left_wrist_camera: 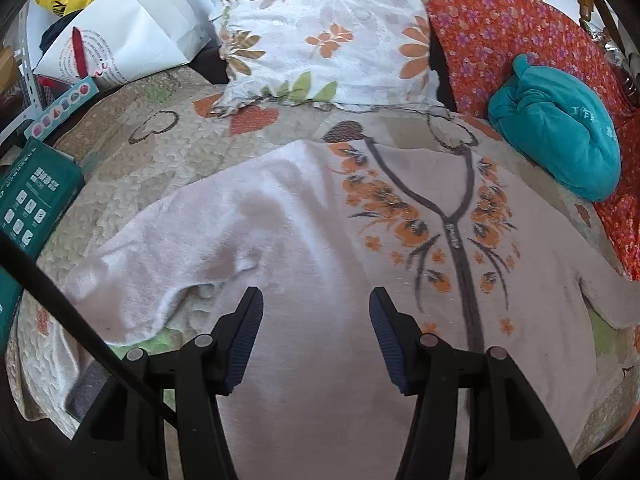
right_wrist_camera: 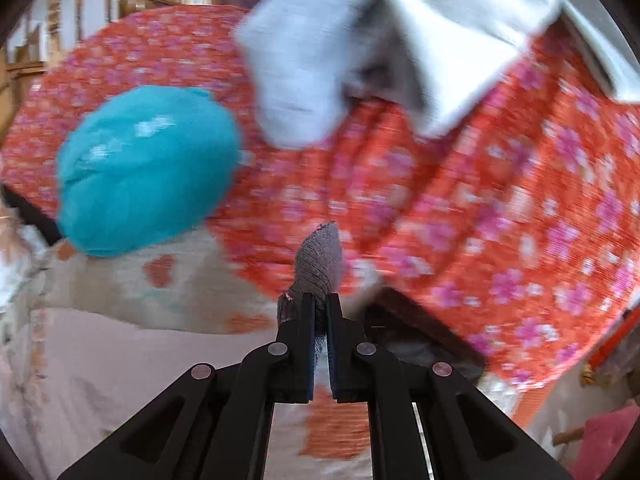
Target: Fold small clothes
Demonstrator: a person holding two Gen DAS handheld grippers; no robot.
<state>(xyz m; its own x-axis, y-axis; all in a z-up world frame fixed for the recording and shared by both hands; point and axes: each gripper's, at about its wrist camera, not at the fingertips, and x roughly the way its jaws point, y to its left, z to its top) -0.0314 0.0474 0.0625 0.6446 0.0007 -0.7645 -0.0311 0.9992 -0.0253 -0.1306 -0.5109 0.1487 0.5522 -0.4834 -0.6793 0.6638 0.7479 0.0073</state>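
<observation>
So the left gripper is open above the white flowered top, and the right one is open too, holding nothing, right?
Not quite. The left gripper is open above the white flowered top, but the right gripper is shut, pinching a piece of grey ribbed fabric between its fingers. The right wrist view shows it.

Quilted bed (left_wrist_camera: 168, 160), wooden railing (right_wrist_camera: 80, 4) behind (daylit).

White top (left_wrist_camera: 304, 240), orange floral print, grey placket, spread flat; grey cuff (right_wrist_camera: 320, 264) pinched, lifted.

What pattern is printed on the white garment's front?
Orange flowers with dark grey stems on the white garment; clearest in the left wrist view.
</observation>
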